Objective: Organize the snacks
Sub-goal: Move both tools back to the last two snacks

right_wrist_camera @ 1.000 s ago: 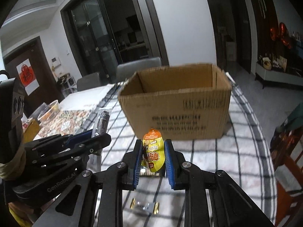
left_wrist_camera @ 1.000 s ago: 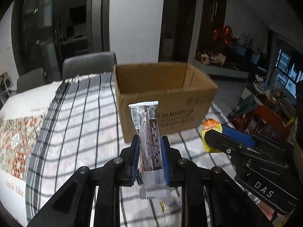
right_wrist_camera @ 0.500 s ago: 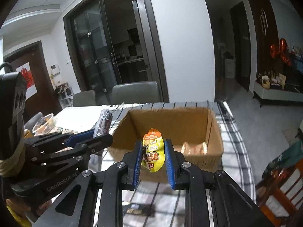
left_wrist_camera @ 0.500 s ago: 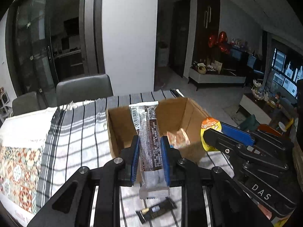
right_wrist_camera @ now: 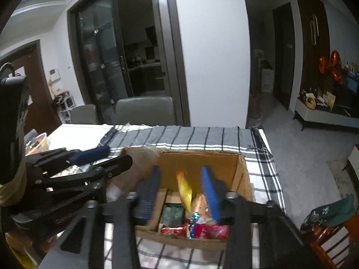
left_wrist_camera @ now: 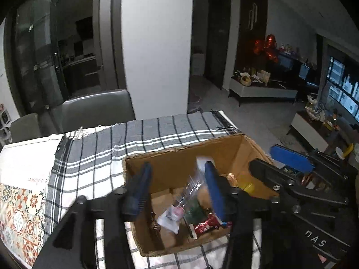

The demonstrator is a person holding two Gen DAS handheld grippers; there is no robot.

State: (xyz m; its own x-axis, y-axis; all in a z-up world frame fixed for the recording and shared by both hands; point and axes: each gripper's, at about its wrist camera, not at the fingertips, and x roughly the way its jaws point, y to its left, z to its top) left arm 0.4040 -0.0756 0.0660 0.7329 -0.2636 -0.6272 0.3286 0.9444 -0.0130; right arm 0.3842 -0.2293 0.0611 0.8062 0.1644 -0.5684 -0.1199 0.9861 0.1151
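Observation:
An open cardboard box point(left_wrist_camera: 179, 157) point(right_wrist_camera: 202, 159) stands on the checked tablecloth, with several wrapped snacks inside. My left gripper point(left_wrist_camera: 177, 192) is open above the box; the brown snack bar point(left_wrist_camera: 179, 204) is blurred between its jaws, falling into the box. My right gripper point(right_wrist_camera: 181, 190) is open above the box; the yellow snack packet point(right_wrist_camera: 185, 190) is blurred between its jaws, dropping in. Red-wrapped snacks point(right_wrist_camera: 202, 231) lie at the box's near side. Each gripper shows in the other's view: the right one point(left_wrist_camera: 291, 179), the left one point(right_wrist_camera: 89, 163).
The checked cloth point(left_wrist_camera: 101, 157) covers the table; a patterned mat point(left_wrist_camera: 18, 213) lies at left. Grey chairs point(right_wrist_camera: 143, 109) stand at the far edge. A bowl point(right_wrist_camera: 38, 143) sits at far left. A wooden chair point(right_wrist_camera: 332, 242) is at lower right.
Both grippers moved forward over the box and tilted down into it. Both opened their jaws and let go of the snack bar and the yellow packet, which now fall.

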